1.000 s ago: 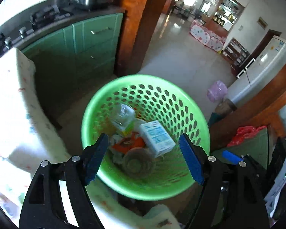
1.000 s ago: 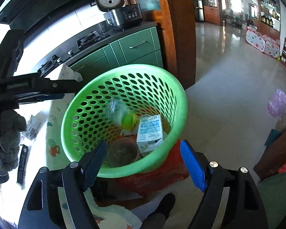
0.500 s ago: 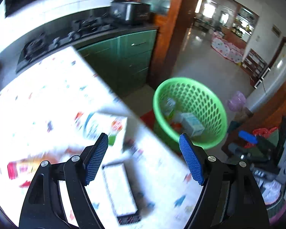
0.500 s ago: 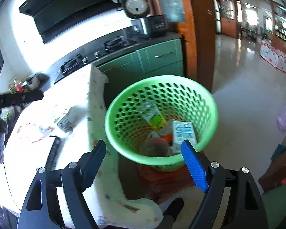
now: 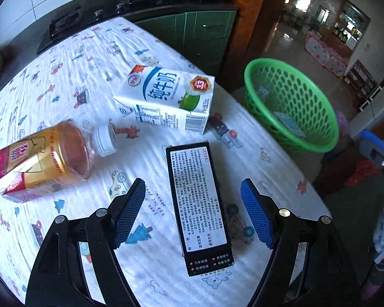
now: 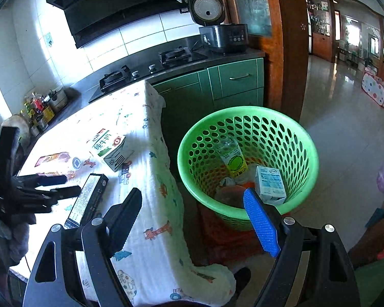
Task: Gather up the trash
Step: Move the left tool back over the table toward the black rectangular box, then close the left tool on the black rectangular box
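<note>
My left gripper [image 5: 192,212] is open and empty, just above the table, with a black box [image 5: 198,204] lying flat between its fingers. A white milk carton [image 5: 166,99] lies beyond it and a tea bottle [image 5: 46,158] lies to the left. The green basket [image 5: 294,105] stands on the floor off the table's right edge. My right gripper [image 6: 194,220] is open and empty, held near the table edge beside the basket [image 6: 248,158], which holds a small carton [image 6: 270,184], a bottle [image 6: 233,158] and other trash. The box [image 6: 88,199] and milk carton [image 6: 108,145] also show in the right wrist view.
A patterned cloth [image 5: 94,58] covers the table. Green cabinets [image 6: 233,84] and a stove counter [image 6: 151,69] stand behind, with a rice cooker [image 6: 220,35] at its end. Tiled floor [image 6: 345,133] lies right of the basket. A red thing [image 6: 230,235] sits under the basket.
My left gripper has swung from over the basket to the table and now straddles the black box. My right gripper has drawn back from the basket.
</note>
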